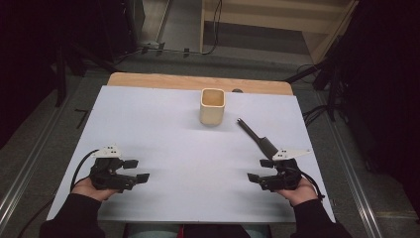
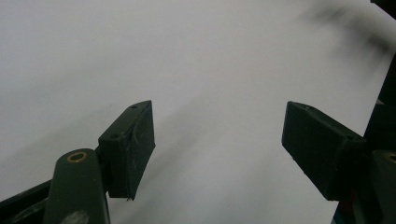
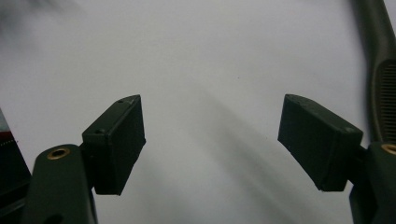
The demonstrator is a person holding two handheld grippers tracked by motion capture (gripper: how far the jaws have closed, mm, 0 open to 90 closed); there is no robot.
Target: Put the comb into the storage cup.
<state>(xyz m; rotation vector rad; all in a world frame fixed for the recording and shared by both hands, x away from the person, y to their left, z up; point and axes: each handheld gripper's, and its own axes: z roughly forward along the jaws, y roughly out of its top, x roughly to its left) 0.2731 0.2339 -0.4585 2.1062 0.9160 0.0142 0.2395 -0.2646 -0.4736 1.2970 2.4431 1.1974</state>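
Note:
A cream square cup [image 1: 213, 106] stands upright near the far middle of the white board [image 1: 163, 124]. A long dark tool with a ribbed handle [image 1: 256, 136] lies to the cup's right, slanting toward my right hand; its handle [image 3: 380, 70] runs along the right edge of the right gripper view. My left gripper [image 1: 138, 170] rests at the near left, jaws wide apart and pointing right, nothing between them [image 2: 219, 140]. My right gripper [image 1: 257, 171] sits at the near right, pointing left, jaws open and empty [image 3: 210, 140], just nearer than the tool's handle end.
The board lies on a wooden table [image 1: 198, 81] whose far edge shows behind it. Dark stands and cables [image 1: 317, 114] surround the table on the floor. Wide bare board lies between the two grippers.

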